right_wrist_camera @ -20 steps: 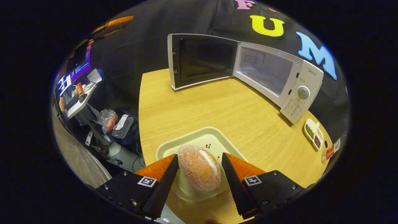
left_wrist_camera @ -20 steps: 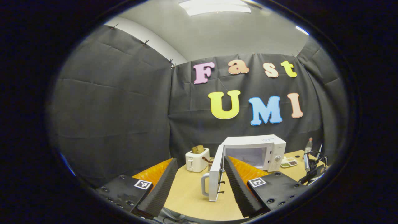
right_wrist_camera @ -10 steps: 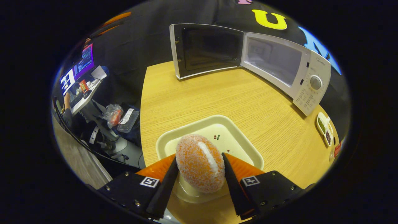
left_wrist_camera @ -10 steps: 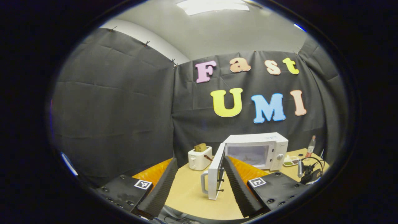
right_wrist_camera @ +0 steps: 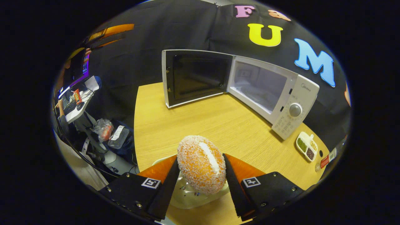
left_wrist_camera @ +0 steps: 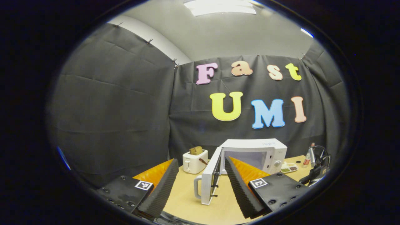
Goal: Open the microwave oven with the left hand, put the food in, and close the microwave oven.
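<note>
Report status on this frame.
Left gripper open, empty. Right gripper shut on sugared bun, above tray. Microwave door open; path clear.

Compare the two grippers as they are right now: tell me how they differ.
The right gripper is shut on the sugared bun, both fingers pressing its sides; the left gripper is open and holds nothing. The right gripper sits low above the tray, looking down at the table; the left gripper points level at the microwave door. Both face the open microwave.
</note>
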